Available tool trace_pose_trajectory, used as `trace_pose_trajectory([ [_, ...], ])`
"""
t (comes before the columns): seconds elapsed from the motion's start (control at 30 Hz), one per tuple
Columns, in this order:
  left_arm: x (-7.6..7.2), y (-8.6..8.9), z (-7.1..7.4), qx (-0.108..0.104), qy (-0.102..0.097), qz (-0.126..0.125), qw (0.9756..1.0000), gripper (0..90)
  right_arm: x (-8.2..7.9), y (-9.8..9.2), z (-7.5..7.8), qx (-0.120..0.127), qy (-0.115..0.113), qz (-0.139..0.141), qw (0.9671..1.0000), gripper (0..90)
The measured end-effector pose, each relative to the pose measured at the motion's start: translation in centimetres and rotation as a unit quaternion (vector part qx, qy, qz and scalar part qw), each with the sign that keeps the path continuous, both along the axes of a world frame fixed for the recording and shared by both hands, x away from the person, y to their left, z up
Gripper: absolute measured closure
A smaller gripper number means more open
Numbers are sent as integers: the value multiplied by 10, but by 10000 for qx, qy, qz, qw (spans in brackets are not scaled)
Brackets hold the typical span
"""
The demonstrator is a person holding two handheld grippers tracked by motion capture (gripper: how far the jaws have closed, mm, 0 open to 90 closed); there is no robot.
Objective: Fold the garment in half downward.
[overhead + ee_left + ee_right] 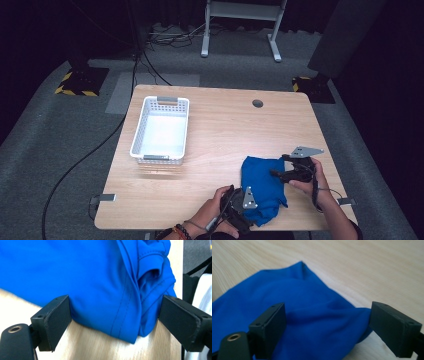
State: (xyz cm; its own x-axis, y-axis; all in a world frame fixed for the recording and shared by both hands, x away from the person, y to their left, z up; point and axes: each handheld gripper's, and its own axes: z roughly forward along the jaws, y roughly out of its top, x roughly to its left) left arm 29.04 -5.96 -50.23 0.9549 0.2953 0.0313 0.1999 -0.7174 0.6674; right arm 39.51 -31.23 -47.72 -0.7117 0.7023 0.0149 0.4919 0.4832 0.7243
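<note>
Blue cloth [263,186] on wooden table [215,145], between both sets of open jaws.

High view: left gripper [239,206] at cloth's near edge, right gripper [286,173] at its far right edge; white basket [161,130] well apart. Left gripper view: jaws spread wide, folded seamed edge between them, pads not pressing. Right gripper view: jaws wide apart, rumpled cloth corner lying between, unclamped.
</note>
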Motion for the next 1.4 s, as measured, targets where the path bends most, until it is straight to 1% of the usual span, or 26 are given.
trace_pose_trajectory([
  [0.03,0,-1,1,28,-73,-55,10000,107,1,2,-4,-35,62,14,10000,140],
  [0.07,1,-2,1,35,-91,-79,9999,107,2,4,-7,-56,112,33,9999,125],
  [0.13,3,-3,1,16,-30,-17,10000,116,3,7,-11,-47,178,12,9998,111],
  [0.2,6,-2,1,-94,-32,4,10000,197,3,8,-14,-70,225,18,9997,92],
  [0.23,7,-1,1,-107,-54,5,9999,236,3,9,-15,-108,243,-7,9996,85],
  [0.33,8,-2,3,-118,-110,33,9999,371,4,12,-20,-265,301,-8,9992,67],
  [0.47,9,-3,4,-102,-230,102,9996,527,4,14,-21,-353,273,-35,9990,60],
  [0.5,9,-4,4,-114,-244,129,9996,552,3,14,-21,-374,256,-30,9990,59],
  [0.57,9,-4,3,-136,-267,160,9994,597,3,14,-22,-335,254,-36,9991,61],
  [0.63,10,-4,3,-158,-261,182,9994,612,3,13,-23,-296,270,-50,9992,70],
  [0.7,10,-4,3,-153,-283,205,9993,625,1,13,-22,-304,282,-34,9991,124],
  [0.8,10,-4,2,-174,-306,240,9991,654,-3,15,-18,-299,312,65,9990,269],
  [0.87,11,-4,2,-191,-295,260,9990,666,-6,17,-16,-238,328,173,9990,391],
  [0.93,10,-4,2,-185,-299,277,9990,674,-9,19,-16,-195,340,240,9989,492],
  [1.03,10,-5,2,-196,-335,292,9988,686,-11,20,-14,-166,392,311,9986,583],
  [1.13,10,-5,1,-222,-316,317,9987,695,-12,21,-14,-146,428,314,9985,630],
  [1.4,11,-4,1,-230,-319,316,9987,713,-14,22,-14,-97,430,271,9987,664],
])
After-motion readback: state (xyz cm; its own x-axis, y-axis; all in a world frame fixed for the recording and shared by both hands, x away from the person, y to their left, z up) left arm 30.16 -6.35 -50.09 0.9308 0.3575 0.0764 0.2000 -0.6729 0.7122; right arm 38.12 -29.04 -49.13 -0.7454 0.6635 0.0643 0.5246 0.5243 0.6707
